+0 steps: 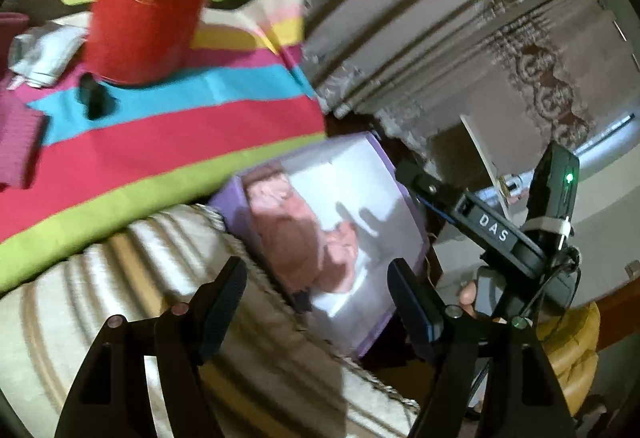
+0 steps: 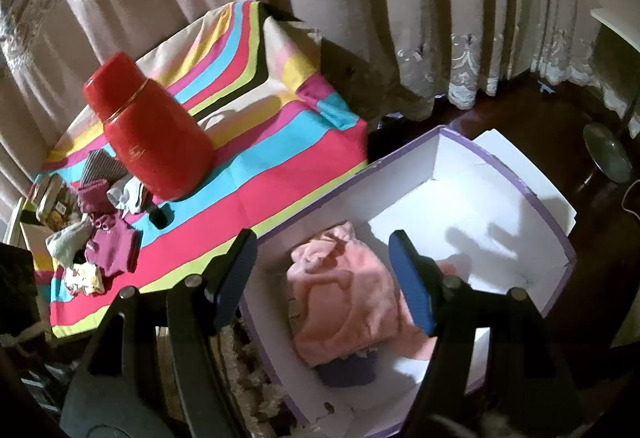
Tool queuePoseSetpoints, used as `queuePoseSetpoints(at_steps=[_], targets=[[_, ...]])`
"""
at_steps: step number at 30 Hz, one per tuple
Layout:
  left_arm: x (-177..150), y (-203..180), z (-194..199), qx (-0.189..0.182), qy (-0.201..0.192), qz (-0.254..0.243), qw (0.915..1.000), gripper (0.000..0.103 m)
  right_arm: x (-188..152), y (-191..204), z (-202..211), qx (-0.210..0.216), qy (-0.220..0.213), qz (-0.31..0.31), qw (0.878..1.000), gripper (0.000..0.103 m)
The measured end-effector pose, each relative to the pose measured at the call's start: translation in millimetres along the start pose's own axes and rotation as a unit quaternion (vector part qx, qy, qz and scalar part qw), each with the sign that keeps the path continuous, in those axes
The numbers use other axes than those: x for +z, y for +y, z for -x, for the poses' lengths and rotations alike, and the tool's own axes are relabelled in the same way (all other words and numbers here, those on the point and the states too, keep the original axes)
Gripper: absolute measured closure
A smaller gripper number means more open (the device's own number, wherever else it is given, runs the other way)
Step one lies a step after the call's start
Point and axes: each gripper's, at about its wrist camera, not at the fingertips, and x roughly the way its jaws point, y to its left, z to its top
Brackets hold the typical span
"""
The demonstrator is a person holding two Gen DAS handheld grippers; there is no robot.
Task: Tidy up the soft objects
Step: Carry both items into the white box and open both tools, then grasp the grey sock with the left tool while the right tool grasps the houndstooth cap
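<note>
The pink garment (image 2: 344,294) lies inside the purple-rimmed white box (image 2: 500,158) beside the striped bench (image 2: 280,174). Both the left gripper (image 1: 320,302) and right gripper (image 2: 328,278) angle downward over it, jaws wide apart, holding nothing.

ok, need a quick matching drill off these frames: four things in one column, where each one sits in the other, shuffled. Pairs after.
Things:
1. pink garment
2. red flask
3. sock pile
4. box

Places:
A. on the floor beside the striped cloth
B. upright in the middle of the cloth
C. inside the box, at its near end
D. heaped at the cloth's left edge

Pairs: 1-C, 2-B, 3-D, 4-A
</note>
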Motion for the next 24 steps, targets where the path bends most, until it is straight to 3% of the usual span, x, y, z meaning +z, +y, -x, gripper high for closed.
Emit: queuePoseSetpoints(at_steps=[6,13,24], targets=[[-5.3,35.0,42.9,0.043,-0.063,0.021,0.9969,0.029,-2.6,28.7,-5.1,0.008,0.011,0.031,0.999,0.032],[-16.6,85.2,103.2,0.102,-0.135,0.063,0.9836,0.029,-8.0,74.6,-13.8,0.024,0.027,0.078,0.996,0.032],[-49.3,172.4,178.5,0.187,-0.236,0.155,0.9409,0.029,-19.7,139.0,-27.1,0.047,0.049,0.145,0.987,0.032]])
